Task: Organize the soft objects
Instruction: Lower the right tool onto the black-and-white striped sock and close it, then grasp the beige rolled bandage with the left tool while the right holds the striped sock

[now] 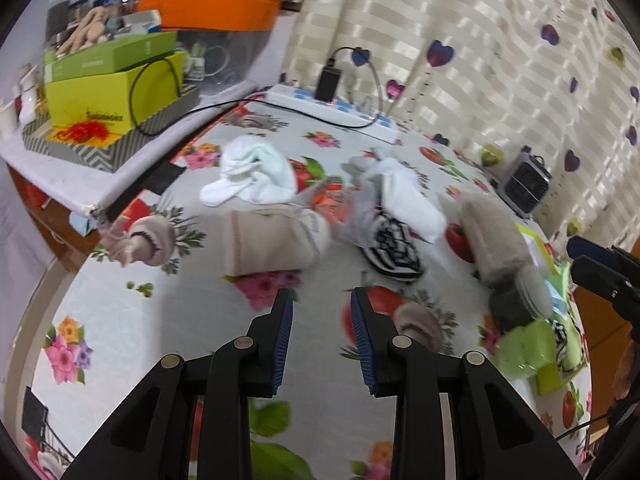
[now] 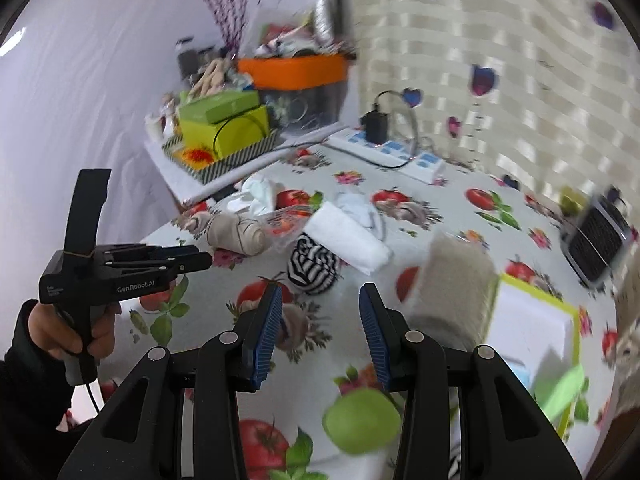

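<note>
Both pairs of fingers stand apart with nothing between them: the left gripper [image 1: 322,312] half-wide over bare cloth, the right gripper [image 2: 320,306] wider. From the left one, the beige rolled cloth [image 1: 272,242] lies near at eleven o'clock, its long axis running nine to three, with the striped sock [image 1: 394,250] at one o'clock and the white socks [image 1: 250,176] farther up. From the right gripper the striped sock [image 2: 314,268] sits just ahead at twelve, so I judge that hand nearer it, while the grey fuzzy roll [image 2: 454,284] leans on the green-rimmed box [image 2: 570,332] at three.
</note>
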`<state>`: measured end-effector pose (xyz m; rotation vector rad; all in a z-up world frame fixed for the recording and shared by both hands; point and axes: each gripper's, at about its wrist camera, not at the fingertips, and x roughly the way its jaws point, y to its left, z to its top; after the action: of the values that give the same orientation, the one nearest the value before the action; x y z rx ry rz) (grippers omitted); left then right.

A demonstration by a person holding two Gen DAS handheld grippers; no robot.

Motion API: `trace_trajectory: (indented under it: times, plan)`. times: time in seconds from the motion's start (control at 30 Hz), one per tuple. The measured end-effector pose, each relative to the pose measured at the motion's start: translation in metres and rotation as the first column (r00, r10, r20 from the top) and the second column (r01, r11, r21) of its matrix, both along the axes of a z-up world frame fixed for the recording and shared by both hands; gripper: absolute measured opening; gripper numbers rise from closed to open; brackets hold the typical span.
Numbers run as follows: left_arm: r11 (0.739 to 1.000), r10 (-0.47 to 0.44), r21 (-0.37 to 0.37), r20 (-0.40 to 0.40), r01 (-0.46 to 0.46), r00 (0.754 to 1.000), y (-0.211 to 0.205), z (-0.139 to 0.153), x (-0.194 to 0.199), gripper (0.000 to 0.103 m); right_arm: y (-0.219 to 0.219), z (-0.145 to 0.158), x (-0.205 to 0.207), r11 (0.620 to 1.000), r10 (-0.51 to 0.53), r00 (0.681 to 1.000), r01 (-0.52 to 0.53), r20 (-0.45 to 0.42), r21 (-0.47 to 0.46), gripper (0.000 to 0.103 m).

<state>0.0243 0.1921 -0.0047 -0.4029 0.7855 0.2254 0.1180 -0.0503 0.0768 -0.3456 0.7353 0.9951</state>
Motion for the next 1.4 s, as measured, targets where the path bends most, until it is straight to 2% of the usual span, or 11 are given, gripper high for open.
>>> trace_trajectory:
  times: [0.13,0.33,0.57,0.73,0.87,0.9,0.93,1.03,1.17,1.3,1.4]
  plan:
    - [0.999,0.048,-0.002,-0.003,-0.048,0.999,0.02,-0.002,0.001,0.029,0.037,-0.014,0.012,0.995,0.047,0.998,-0.05,-0.038,-0.084,0.041]
    - [0.994,0.107,-0.003,0.011,-0.107,0.994,0.05,-0.003,0.002,0.037,0.084,-0.047,0.031,0.972,0.074,0.99,-0.098,-0.119,-0.215,0.041]
    - [0.994,0.106,-0.036,0.013,-0.105,0.994,0.071,-0.013,0.021,0.042,0.123,-0.075,0.049,0.941,0.066,0.985,-0.116,-0.162,-0.318,0.041]
    - [0.992,0.084,-0.091,0.015,-0.083,0.996,0.081,-0.022,0.036,0.045,0.141,-0.091,0.063,0.92,0.028,0.984,-0.095,-0.177,-0.381,0.042]
    - [0.989,0.02,-0.145,0.013,-0.017,1.0,0.073,-0.024,0.036,0.045,0.144,-0.101,0.069,0.914,-0.004,0.981,-0.075,-0.194,-0.398,0.041]
    - [0.989,-0.005,-0.15,0.011,0.007,1.0,0.067,-0.025,0.034,0.045,0.143,-0.101,0.069,0.916,-0.005,0.982,-0.071,-0.189,-0.394,0.036]
    - [0.988,-0.029,-0.154,0.008,0.029,1.0,0.062,-0.026,0.033,0.045,0.142,-0.101,0.069,0.917,-0.006,0.983,-0.067,-0.183,-0.392,0.022]
    - [0.984,-0.095,-0.149,0.009,0.095,0.995,0.045,-0.025,0.026,0.045,0.138,-0.099,0.066,0.923,-0.007,0.984,-0.062,-0.179,-0.381,0.014]
    - [0.99,-0.119,-0.073,0.039,0.122,0.992,0.034,-0.014,0.019,0.045,0.129,-0.1,0.058,0.921,0.009,0.984,-0.077,-0.176,-0.381,0.013]
    - [0.992,-0.124,-0.025,0.064,0.126,0.99,0.042,-0.007,0.028,0.045,0.114,-0.098,0.055,0.93,0.0,0.983,-0.068,-0.186,-0.362,0.013]
    - [0.986,-0.163,-0.018,0.026,0.163,0.986,0.044,-0.013,0.043,0.045,0.101,-0.095,0.053,0.939,-0.015,0.981,-0.053,-0.196,-0.339,0.013]
